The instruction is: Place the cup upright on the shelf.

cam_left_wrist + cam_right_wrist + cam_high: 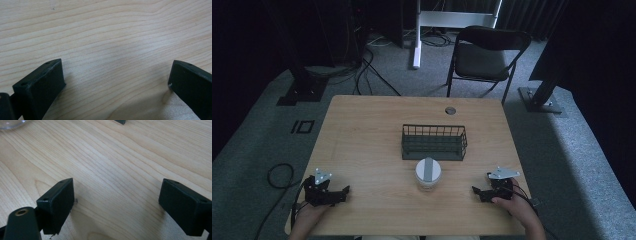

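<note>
- While both my claws, left gripper (pixel 328 192) and right gripper (pixel 492 191), rest wide open and empty on the table (pixel 362 130),
- the jar (pixel 428 175) looks like smooth, breakable glass; I would take it around its sides, under the lid.

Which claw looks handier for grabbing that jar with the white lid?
Probably the right claw: open, it sits slightly nearer the jar than the left claw, also open. It's close, though.

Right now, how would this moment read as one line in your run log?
left gripper: open, on table | right gripper: open, on table | jar: between grippers, untouched | wire basket: behind jar
</note>
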Tool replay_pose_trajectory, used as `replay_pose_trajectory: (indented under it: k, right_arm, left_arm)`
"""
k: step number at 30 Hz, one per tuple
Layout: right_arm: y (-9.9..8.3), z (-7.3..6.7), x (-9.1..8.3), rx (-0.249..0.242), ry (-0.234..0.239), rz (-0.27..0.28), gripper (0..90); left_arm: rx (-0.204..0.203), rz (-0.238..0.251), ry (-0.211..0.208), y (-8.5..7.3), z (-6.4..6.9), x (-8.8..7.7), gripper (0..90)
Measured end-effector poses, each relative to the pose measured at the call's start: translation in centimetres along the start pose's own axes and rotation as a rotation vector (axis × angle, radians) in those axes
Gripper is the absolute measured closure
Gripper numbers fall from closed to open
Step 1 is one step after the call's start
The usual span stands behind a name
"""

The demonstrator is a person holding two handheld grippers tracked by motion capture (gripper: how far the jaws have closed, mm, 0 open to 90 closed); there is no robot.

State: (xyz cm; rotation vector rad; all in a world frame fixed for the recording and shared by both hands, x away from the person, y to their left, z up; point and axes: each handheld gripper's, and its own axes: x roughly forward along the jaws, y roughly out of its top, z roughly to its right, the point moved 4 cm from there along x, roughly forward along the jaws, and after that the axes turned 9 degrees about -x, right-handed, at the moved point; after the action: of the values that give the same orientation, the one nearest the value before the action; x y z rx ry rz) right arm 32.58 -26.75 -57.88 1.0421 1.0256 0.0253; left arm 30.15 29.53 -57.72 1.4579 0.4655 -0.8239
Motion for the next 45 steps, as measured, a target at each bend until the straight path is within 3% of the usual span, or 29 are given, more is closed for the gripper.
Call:
replay_pose_trajectory:
  k: [22,31,45]
  right_arm:
    - [0.0,0.0,0.0,-0.002,0.001,0.000,12.6]
    - [0.2,-0.2,-0.3,0.034,0.022,0.015,13.0]
    - [2.7,-1.9,-0.6,-0.040,0.081,0.075,12.8]
  left_arm:
    - [0.000,0.000,0.000,0.0,0.0,0.0,0.5]
    - [0.000,0.000,0.000,0.0,0.0,0.0,0.5]
    - [0.000,0.000,0.000,0.0,0.0,0.0,0.5]
